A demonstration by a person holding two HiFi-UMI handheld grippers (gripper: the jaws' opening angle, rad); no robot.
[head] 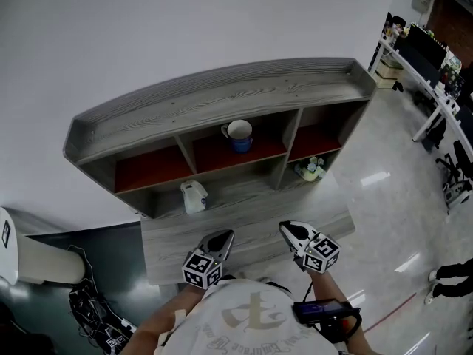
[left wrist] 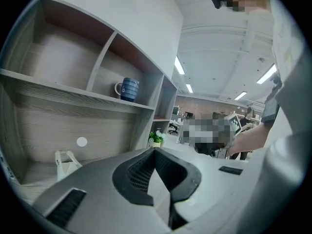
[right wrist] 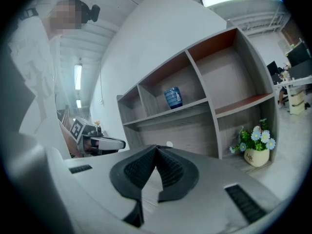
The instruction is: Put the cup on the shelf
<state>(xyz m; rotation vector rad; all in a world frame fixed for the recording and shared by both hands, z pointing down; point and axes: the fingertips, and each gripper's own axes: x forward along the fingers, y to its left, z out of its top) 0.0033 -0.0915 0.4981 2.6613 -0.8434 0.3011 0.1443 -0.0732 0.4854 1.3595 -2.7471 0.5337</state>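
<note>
Cup (head: 239, 135), blue outside and pale inside, stands upright in the middle compartment of the upper row of the shelf (head: 222, 95), on that compartment's red floor and near its front edge, with its handle turned toward the left compartment. The left gripper view shows the cup (left wrist: 128, 89) on the same board, and the right gripper view shows it (right wrist: 173, 97) there too, with nothing touching it. One level down, a white carton (head: 194, 197) sits at the left end of the wooden ledge (head: 244, 213), and a small flower pot (head: 310, 169) sits in the lower right compartment. Both grippers hang over the front edge of that ledge, well apart from the cup. The left gripper (head: 224, 235) has its jaws pressed together at the tips, with nothing between them, as its own view (left wrist: 155, 152) shows; the carton (left wrist: 65, 162) and the pot (left wrist: 155, 139) lie beyond it. The right gripper (head: 287, 228) likewise has its jaws pressed together and empty (right wrist: 156, 149), with the pot (right wrist: 256, 147) off to its right.
</note>
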